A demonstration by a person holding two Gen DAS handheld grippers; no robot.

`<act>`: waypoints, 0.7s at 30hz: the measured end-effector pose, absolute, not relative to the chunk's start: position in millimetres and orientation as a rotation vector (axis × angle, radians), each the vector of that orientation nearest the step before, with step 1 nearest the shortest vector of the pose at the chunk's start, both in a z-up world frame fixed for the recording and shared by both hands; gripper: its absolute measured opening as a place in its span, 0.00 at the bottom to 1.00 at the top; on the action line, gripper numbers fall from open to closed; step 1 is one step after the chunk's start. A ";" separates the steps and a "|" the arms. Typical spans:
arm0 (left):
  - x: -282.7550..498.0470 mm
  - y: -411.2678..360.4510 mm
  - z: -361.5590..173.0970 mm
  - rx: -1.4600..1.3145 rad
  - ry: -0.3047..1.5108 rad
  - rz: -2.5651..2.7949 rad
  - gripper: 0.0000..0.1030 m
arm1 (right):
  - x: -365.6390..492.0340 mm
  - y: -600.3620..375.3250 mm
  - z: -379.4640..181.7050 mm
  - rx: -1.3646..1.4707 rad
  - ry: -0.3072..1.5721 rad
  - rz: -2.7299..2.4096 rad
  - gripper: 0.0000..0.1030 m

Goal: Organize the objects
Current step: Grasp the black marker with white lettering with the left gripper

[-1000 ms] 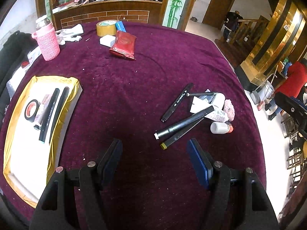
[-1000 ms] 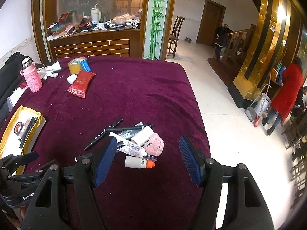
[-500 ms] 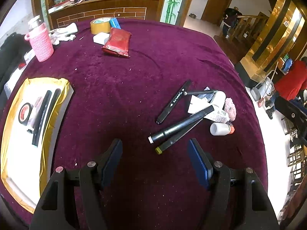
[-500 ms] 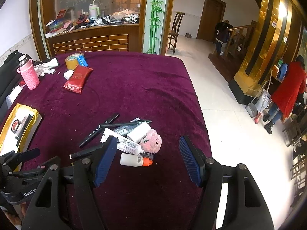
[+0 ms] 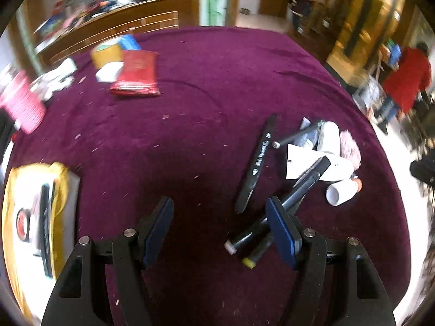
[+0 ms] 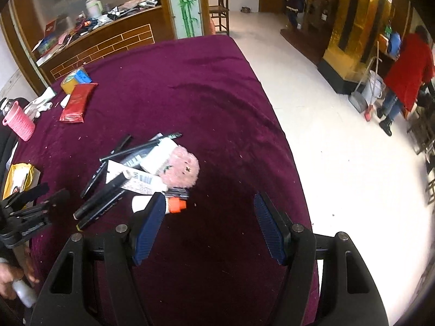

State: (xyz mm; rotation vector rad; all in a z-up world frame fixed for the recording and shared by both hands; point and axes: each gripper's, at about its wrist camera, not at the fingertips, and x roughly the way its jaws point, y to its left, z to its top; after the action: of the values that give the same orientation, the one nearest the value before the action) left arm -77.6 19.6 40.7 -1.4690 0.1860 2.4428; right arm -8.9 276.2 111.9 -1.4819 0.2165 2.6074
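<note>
On the purple worktop [image 5: 217, 87] the landmark is the heap of pens and tubes [image 6: 152, 168] near its right edge. Well left of the heap lies a yellow-rimmed tray [image 5: 62, 190] with dark pens in it. The left gripper [image 5: 220, 228] hangs low over the cloth, jaws wide apart, holding nothing; its right pad [image 5: 282, 231] overlaps two markers [image 5: 296, 195] that run from the heap's near-left side, long axes diagonal, capped tips toward the camera. A third black marker [image 5: 258, 163] lies just left of the heap, pointing away. The right gripper [image 6: 209, 225] is also spread wide and empty, just before the heap, its left pad [image 6: 149, 225] covering part of a white bottle with an orange cap [image 6: 176, 205].
</note>
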 end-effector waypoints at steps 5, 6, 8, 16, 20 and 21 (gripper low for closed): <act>-97.2 44.6 26.6 -1.476 0.248 2.363 0.59 | -6.6 273.4 107.9 -1.497 0.224 2.608 0.65; -99.6 49.3 24.7 -1.477 0.283 2.356 0.57 | -5.7 271.8 107.2 -1.499 0.215 2.607 0.65; -106.2 59.1 15.7 -1.503 0.362 2.319 0.33 | -4.9 270.3 105.4 -1.507 0.208 2.605 0.65; -115.6 72.1 7.5 -1.482 0.445 2.320 0.28 | -2.2 268.6 101.4 -1.519 0.208 2.600 0.65; -119.4 65.5 5.5 -1.452 0.409 2.391 0.50 | -4.7 265.0 98.8 -1.542 0.232 2.600 0.65; -123.1 60.7 4.4 -1.471 0.354 2.380 0.50 | -4.4 263.6 98.1 -1.547 0.238 2.601 0.65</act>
State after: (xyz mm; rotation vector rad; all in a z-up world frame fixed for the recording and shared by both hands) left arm -123.1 60.7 4.4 -1.4710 0.3539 2.3804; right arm -4.4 263.6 98.1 -1.5469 0.2375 2.6015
